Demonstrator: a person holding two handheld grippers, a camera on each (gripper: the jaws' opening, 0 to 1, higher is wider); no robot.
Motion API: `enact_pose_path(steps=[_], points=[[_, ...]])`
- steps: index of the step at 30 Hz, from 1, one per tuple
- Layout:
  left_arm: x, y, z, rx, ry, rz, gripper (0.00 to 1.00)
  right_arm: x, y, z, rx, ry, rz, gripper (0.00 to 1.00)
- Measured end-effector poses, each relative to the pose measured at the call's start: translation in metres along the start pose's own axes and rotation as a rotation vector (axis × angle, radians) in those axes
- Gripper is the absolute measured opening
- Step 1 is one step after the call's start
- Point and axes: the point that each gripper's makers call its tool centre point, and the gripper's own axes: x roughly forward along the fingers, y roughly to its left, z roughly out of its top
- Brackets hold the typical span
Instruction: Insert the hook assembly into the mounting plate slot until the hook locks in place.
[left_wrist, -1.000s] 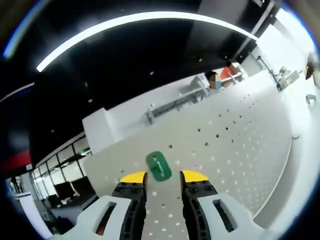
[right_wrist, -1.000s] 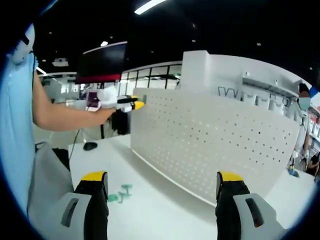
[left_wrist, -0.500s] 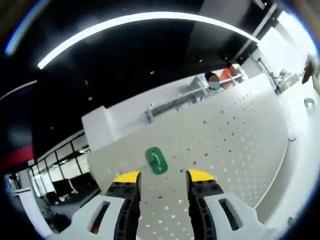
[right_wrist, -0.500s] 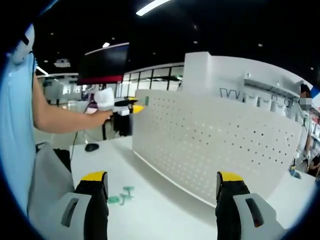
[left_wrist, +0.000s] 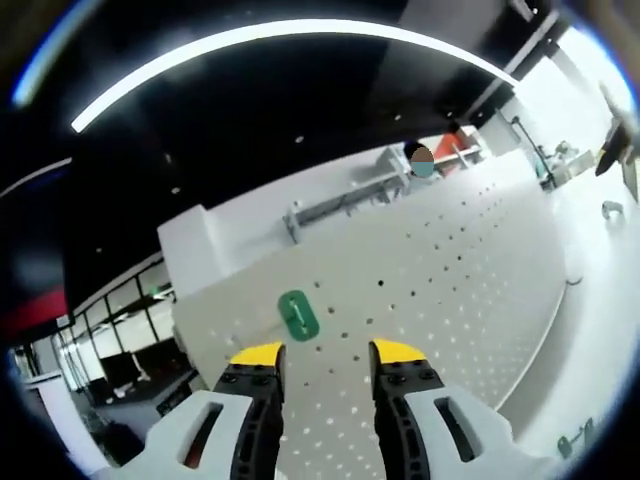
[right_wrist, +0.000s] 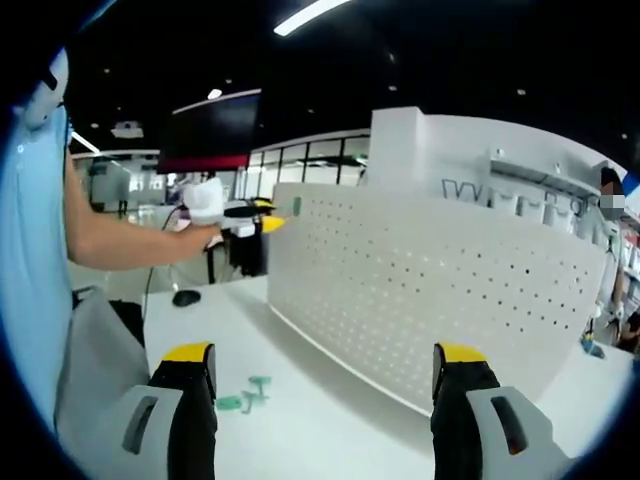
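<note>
Green plastic, smooth and oblong with rounded ends, marks the hook assembly (left_wrist: 298, 315), which is seen seated flat against the mounting plate (left_wrist: 450, 290) near its upper corner, apart from the left gripper (left_wrist: 321, 352), whose yellow-tipped fingers (left_wrist: 258, 355) are parted and hold nothing. It appears to be supported by the plate alone, so insertion is judged done or nearly done; locking cannot be confirmed. The plate is a white, matte, perforated panel stood upright on the counter (right_wrist: 300, 400), presumably so its holes are reached from the front. The right gripper (right_wrist: 325, 370) is held low over the counter, spread wide and empty. Spare green hooks (right_wrist: 246, 390) lie on the counter.
</note>
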Motion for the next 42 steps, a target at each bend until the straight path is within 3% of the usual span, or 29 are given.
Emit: enact_pose_path(steps=[10,25,42], points=[[-0.007,-0.005,0.002,0.014,0.007,-0.013,0.34,-0.001,0.001,0.001,0.004,-0.017,0.01,0.91],[-0.028,-0.027,-0.002,0.012,0.042,-0.049,0.34,-0.004,0.005,0.004,-0.001,-0.031,0.026,0.9],[-0.052,-0.066,-0.005,-0.012,0.091,-0.145,0.36,-0.006,0.01,0.002,0.002,-0.04,0.035,0.9]])
